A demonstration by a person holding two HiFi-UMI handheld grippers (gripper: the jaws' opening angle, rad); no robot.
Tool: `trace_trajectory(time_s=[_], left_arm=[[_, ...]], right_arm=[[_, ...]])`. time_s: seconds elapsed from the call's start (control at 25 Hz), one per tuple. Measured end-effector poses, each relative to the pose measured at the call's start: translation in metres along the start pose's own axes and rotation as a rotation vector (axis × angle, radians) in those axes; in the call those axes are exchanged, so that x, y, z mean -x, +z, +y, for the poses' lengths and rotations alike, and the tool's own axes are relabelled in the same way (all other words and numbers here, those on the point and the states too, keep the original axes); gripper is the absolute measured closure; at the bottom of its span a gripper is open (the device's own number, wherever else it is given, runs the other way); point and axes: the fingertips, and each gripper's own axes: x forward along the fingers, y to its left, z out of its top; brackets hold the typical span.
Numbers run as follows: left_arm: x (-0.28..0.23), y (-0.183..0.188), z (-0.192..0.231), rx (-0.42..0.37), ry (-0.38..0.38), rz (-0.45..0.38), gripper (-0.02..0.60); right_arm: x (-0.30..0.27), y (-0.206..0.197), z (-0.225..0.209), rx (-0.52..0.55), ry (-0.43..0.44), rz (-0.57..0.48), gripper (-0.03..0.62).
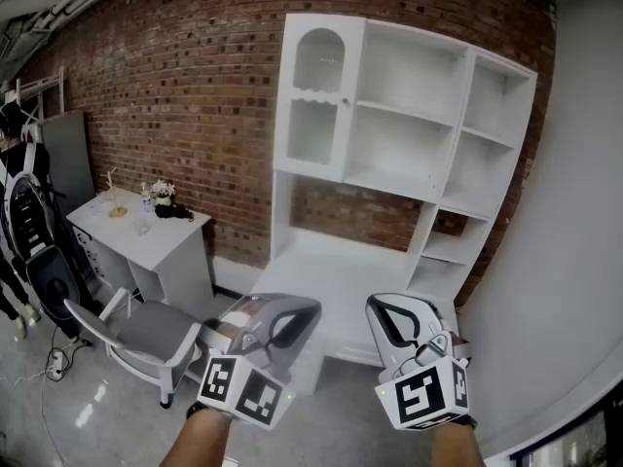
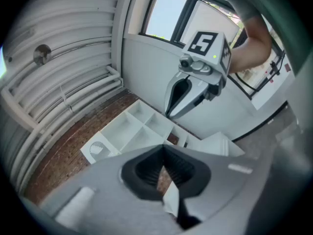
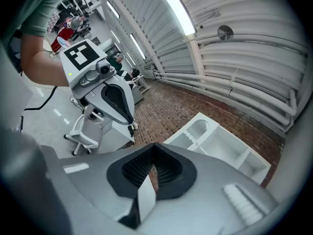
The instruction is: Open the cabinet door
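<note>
Hanging low, well short of the cabinet (image 1: 409, 134), left gripper (image 1: 287, 311) and right gripper (image 1: 397, 311) are both sitting clenched, empty; door (image 1: 319, 90), upper left, is sitting shut. Arriving clenched is risking bumping it, not gripping.

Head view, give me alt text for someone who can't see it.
A tall white shelf cabinet stands against a brick wall, its arched door at top left closed. The left gripper and right gripper, tongs shut, are held low in the foreground, short of it. A white desk and grey chair sit left.
</note>
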Motion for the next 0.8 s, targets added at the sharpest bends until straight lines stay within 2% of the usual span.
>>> trace_trajectory(time_s=[0.2,0.56,0.8], left_arm=[[0.013,-0.001,0.001,0.033,-0.015,0.013,0.58],[0.021,-0.013,0.017,0.052,-0.004,0.001,0.58],[0.002,-0.016,0.02,0.048,0.0,0.017,0.58]], right_arm=[[0.0,0.015,0.009,-0.069,0.052,-0.013,0.586],[-0.01,0.033,0.002,-0.062,0.008,-0.015,0.586],[-0.019,0.021,-0.014,-0.063,0.004,-0.031,0.586]])
